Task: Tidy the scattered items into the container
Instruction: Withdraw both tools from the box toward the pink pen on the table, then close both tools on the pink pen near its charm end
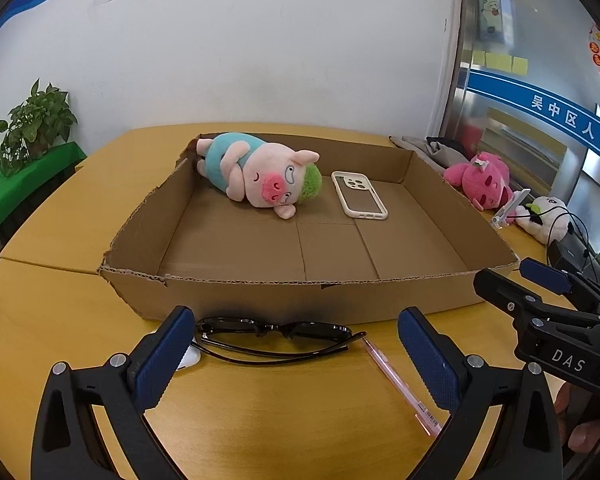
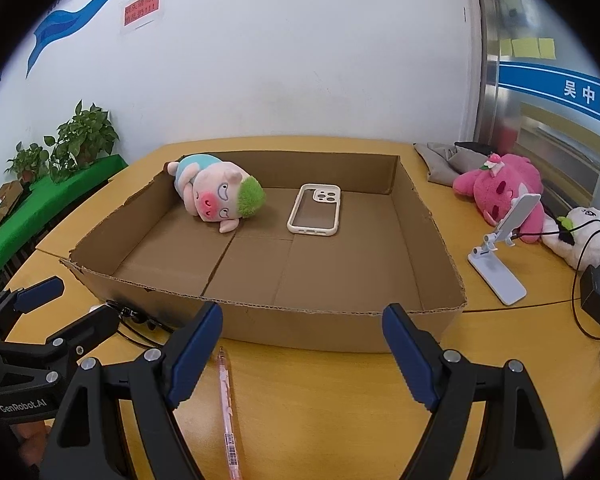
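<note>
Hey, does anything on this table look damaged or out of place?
Yes. The cardboard box has ragged, torn top edges and a dark smudge on its front wall, and the sunglasses and pink pen lie outside it.
</note>
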